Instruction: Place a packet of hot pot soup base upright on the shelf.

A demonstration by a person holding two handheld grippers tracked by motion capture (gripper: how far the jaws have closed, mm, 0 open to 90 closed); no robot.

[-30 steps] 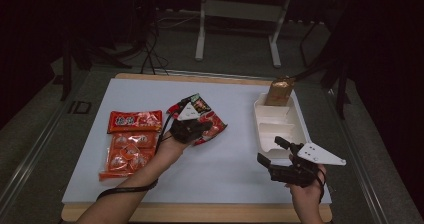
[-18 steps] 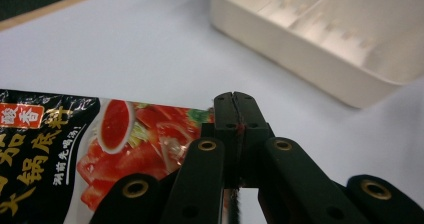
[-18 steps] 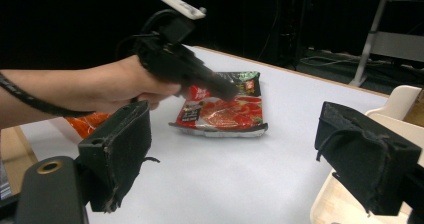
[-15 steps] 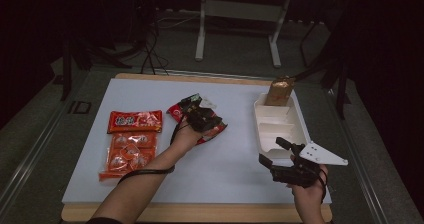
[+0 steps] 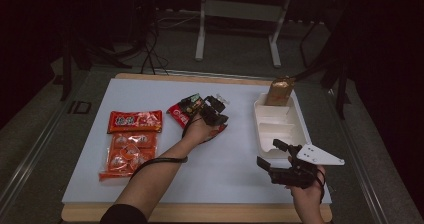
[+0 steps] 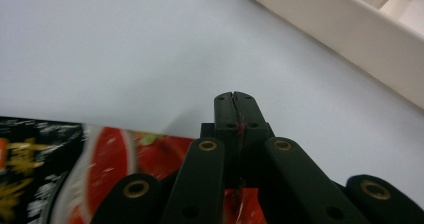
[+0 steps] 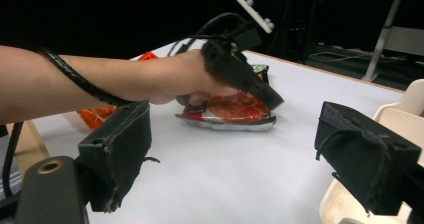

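Red-and-black glossy foil snack packet [image 5: 186, 110] is lying near the middle of the white table [image 5: 235, 169], at roughly 9 o'clock from the cream compartmented plastic tray [image 5: 280, 129]. Left claw [image 5: 216, 111] is clenching on the packet's near edge: in the left gripper view the jaws are meeting tip to tip with a thin red sliver of film pinched in the seam, the packet [image 6: 105, 159] trailing off toward 8 o'clock. From the right gripper view the packet [image 7: 227, 111] is resting flat on the table under the left hand [image 7: 175, 81].

Right claw [image 5: 272, 156] is hovering released, jaws standing wide with nothing between them, near the tray's 6 o'clock end.

Risks, as judged:
- Grip is taking only a narrow margin of slick film. On a lift the packet's weight is likely hanging from that edge, so it could slide out or tear at the seal.
- A packet dangling by one edge may swing and catch the tray wall, tipping the tray or missing a compartment.
- Brown paper-wrapped parcel [image 5: 279, 90] is occupying the tray's 12 o'clock end; a careless drop there could knock it over.
- Right claw is sitting close to the tray and may obstruct the approach.

Orange snack packets [image 5: 131, 141] at 9 o'clock are lying well apart.
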